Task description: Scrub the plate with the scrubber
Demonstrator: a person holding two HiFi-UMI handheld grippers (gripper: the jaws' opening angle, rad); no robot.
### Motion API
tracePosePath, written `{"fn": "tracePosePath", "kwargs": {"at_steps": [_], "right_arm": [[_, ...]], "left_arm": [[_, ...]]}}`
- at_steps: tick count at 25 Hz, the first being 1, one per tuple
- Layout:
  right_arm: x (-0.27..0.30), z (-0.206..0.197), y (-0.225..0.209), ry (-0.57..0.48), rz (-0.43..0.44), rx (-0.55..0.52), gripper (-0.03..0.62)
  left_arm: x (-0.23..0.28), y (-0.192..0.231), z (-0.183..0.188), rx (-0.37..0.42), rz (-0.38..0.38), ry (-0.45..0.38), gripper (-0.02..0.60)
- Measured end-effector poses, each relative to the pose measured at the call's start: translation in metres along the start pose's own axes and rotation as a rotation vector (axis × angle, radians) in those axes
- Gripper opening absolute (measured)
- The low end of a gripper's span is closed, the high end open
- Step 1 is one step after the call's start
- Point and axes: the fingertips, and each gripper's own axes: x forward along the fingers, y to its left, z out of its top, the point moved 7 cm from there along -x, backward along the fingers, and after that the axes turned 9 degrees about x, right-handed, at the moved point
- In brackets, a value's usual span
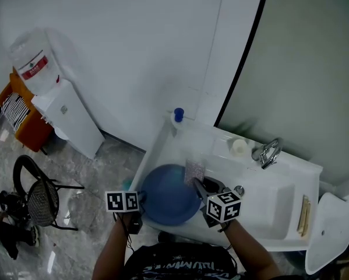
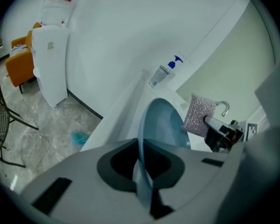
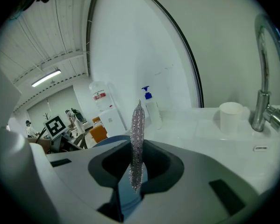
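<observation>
Here, both grippers are clamped on something. The left gripper [image 2: 142, 164] has its jaws drawn in tight on the rim of the blue plate [image 2: 164, 124]. In its own view the plate's edge runs straight up out of the gap between the dark pads, with no space on either side. From the head view, this gripper [image 1: 141, 198] takes the plate [image 1: 167, 195] at its left edge. The plate sits over the left end of the white sink unit [image 1: 279, 214], in front of the person.

The right gripper [image 3: 136, 171] is closed on the silver scrubber [image 3: 137, 134]. The scrubber stands edge-on between the jaws as a thin, glittering strip, pinched at its lower part with the rest sticking up free. In the head view the right gripper [image 1: 199, 184] reaches in from the plate's right side and carries the scrubber [image 1: 194, 171] at the plate's far right rim. The left gripper view shows the scrubber [image 2: 199, 115] just beside the plate's right edge, square face on. I cannot tell whether the two actually touch.

Behind them on the sink unit stand a soap bottle [image 1: 177, 116] with a blue pump, a white cup [image 1: 239, 147] and the faucet [image 1: 269, 152]. A water dispenser [image 1: 63, 109] stands on the floor to the left, well apart.
</observation>
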Motion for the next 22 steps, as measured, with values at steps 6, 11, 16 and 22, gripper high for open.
{"fn": "tracePosePath", "kwargs": {"at_steps": [6, 11, 16, 22], "right_arm": [[0.001, 0.003, 0.018, 0.046, 0.048, -0.176, 0.075], [0.009, 0.014, 0.039, 0.096, 0.026, -0.432, 0.075], [0.025, 0.022, 0.057, 0.173, 0.011, -0.672, 0.075], [0.041, 0.026, 0.075, 0.242, -0.133, -1.028, 0.075]], "left_arm": [[-0.005, -0.001, 0.004, -0.07, -0.011, -0.046, 0.029], [-0.009, 0.0, 0.007, -0.125, -0.024, -0.084, 0.029], [-0.006, -0.007, 0.016, -0.155, -0.061, -0.11, 0.029], [-0.01, -0.016, 0.031, -0.11, -0.031, -0.148, 0.029]]}}
